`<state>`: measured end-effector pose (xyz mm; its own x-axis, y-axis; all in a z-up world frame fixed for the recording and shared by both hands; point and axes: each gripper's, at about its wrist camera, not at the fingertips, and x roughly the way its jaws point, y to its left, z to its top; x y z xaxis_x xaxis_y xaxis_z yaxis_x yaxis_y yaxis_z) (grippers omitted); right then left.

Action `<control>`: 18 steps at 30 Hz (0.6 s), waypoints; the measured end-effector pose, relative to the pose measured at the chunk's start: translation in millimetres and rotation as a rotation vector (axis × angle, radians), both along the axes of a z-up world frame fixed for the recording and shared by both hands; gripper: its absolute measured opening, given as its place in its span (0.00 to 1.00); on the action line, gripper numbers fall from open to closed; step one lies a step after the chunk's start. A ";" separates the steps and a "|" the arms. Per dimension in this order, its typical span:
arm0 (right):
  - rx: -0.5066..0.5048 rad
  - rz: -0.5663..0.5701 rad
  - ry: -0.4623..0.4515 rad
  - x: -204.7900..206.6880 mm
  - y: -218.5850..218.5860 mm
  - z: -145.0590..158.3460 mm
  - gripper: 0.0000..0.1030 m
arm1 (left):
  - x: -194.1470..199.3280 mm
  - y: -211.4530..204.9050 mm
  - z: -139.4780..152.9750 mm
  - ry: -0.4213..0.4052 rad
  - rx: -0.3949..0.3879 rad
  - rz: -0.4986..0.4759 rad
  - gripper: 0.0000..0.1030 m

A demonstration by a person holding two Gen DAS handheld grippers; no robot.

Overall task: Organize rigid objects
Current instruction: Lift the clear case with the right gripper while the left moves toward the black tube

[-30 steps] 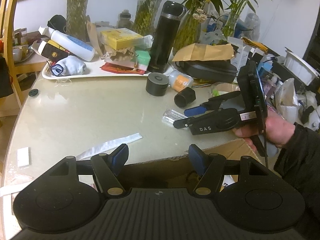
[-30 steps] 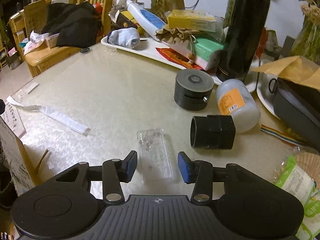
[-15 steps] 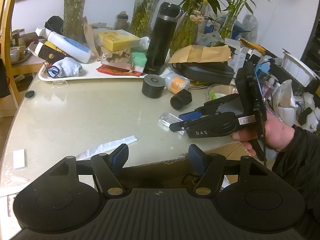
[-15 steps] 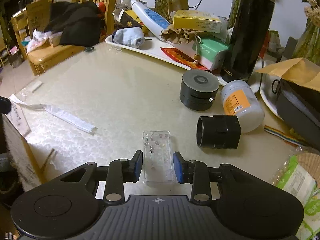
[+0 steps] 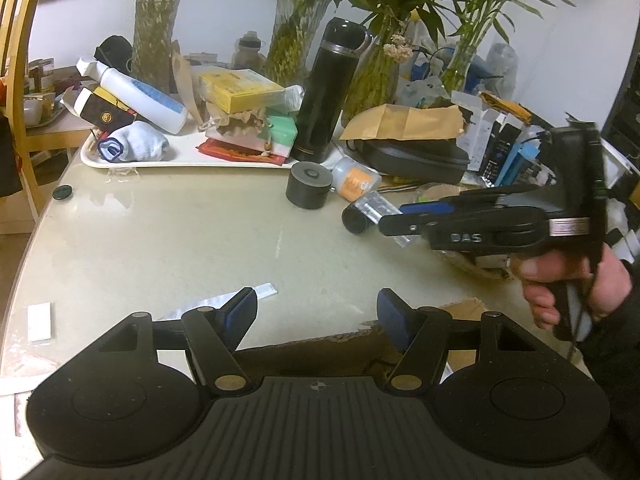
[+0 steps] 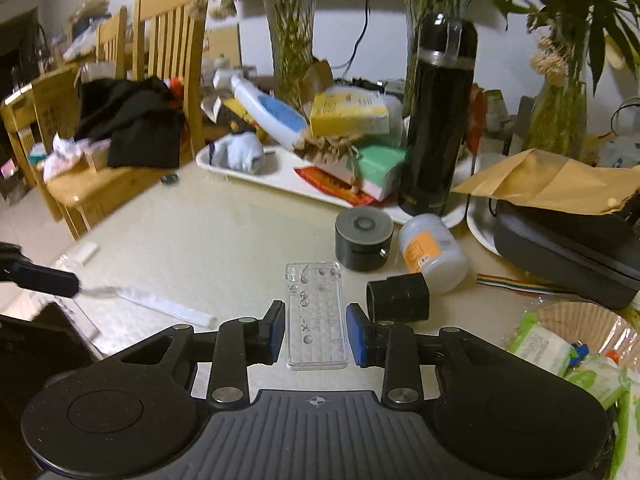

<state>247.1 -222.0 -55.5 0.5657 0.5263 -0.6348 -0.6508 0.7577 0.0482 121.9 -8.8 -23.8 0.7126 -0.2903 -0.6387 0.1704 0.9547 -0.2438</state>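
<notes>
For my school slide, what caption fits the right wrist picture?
Right gripper holding a clear flat plastic case above the beige table.

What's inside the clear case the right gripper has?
Through the clear plastic case, held in the right gripper, a few small round beads or screws show near its far end. Faint markings too blurred to read; the underside is hidden.

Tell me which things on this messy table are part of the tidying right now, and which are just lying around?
Part of the job:
- clear plastic case, gripped and lifted by the right tool
- left tool, open and empty

Just lying around:
- black flask
- grey puck
- orange-label bottle
- black tube
- white tray
- paper strip
</notes>
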 end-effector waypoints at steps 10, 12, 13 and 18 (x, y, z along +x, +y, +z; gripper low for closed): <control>0.101 -0.052 0.001 -15.0 -19.3 13.2 0.35 | 5.0 -0.6 2.2 -0.009 -0.037 0.002 0.64; 0.111 -0.064 -0.008 -19.5 -23.0 15.6 0.35 | 4.9 -2.8 4.6 -0.020 -0.036 -0.002 0.64; 0.116 -0.070 -0.011 -21.2 -25.7 16.9 0.35 | 5.2 -4.5 5.9 -0.026 -0.029 -0.004 0.64; 0.160 -0.113 -0.004 -29.7 -42.8 19.1 0.35 | 5.4 -12.4 19.1 -0.054 0.016 -0.014 0.64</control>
<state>217.4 -264.8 -36.4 0.6295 0.5532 -0.5456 -0.5623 0.8090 0.1715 127.3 -21.2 -4.7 0.7419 -0.2904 -0.6043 0.1964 0.9559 -0.2183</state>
